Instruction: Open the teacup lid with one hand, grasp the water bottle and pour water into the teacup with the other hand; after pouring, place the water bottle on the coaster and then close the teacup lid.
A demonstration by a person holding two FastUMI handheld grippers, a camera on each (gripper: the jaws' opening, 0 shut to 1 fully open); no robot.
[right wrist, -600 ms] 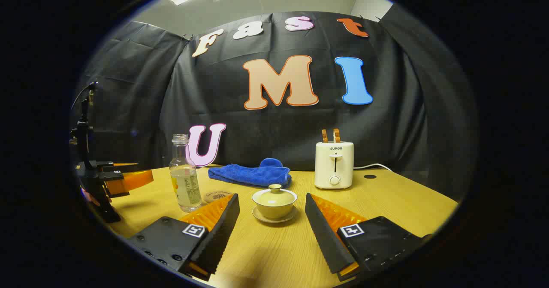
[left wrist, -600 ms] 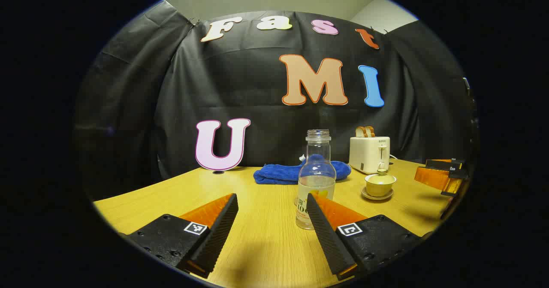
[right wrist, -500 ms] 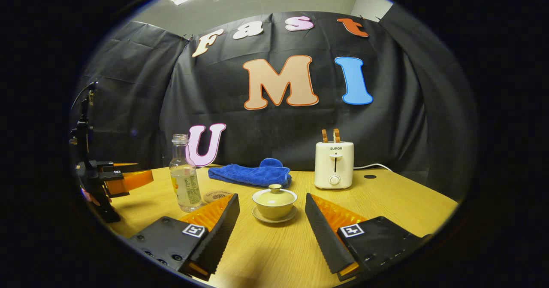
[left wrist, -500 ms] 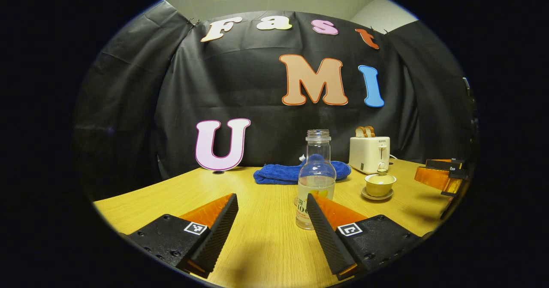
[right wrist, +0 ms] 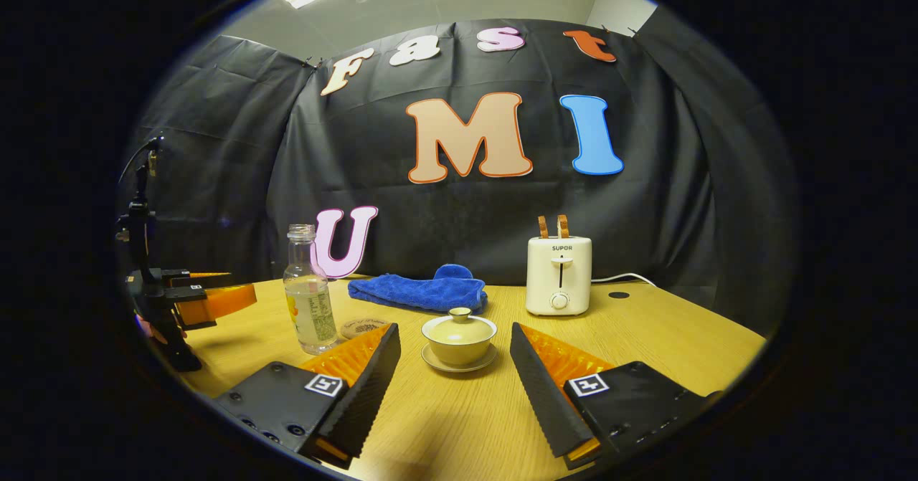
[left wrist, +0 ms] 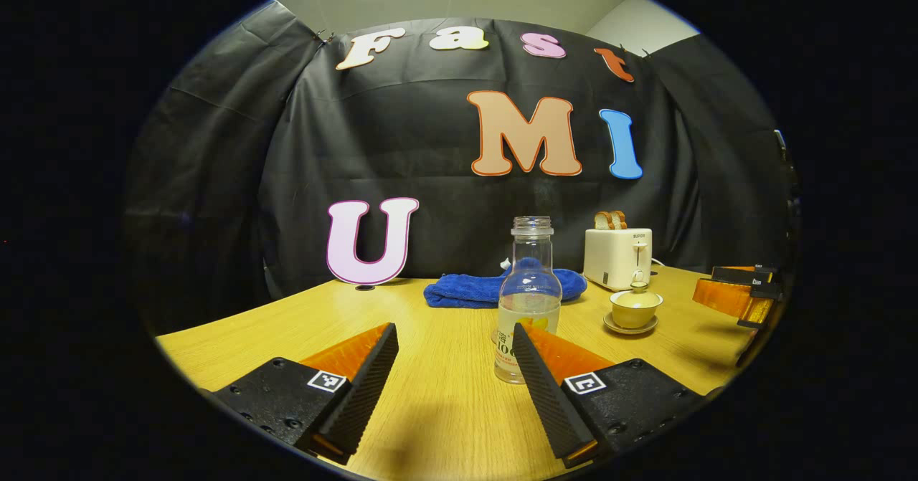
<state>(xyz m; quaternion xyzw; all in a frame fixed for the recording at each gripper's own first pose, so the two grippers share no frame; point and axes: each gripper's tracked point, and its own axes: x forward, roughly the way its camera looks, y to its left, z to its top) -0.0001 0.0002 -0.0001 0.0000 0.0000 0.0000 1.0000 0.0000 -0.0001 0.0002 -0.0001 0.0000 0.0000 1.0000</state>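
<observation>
Left gripper view: left tongs [left wrist: 453, 337] gaped wide, empty, low over the bench [left wrist: 445, 416].
Water bottle [left wrist: 528, 302]: upright, uncapped, just past the left tongs.
Right tongs [right wrist: 453, 339]: spread apart, holding nothing.
Teacup [right wrist: 459, 340]: lid [right wrist: 459, 327] on, on its saucer, ahead between the right tongs.
Coaster [right wrist: 361, 327]: beside the bottle.

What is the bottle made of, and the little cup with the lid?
The water bottle looks like clear glass or plastic, since you can see through it. The teacup and its lid look like glazed ceramic: smooth, pale yellow, slightly shiny.
</observation>
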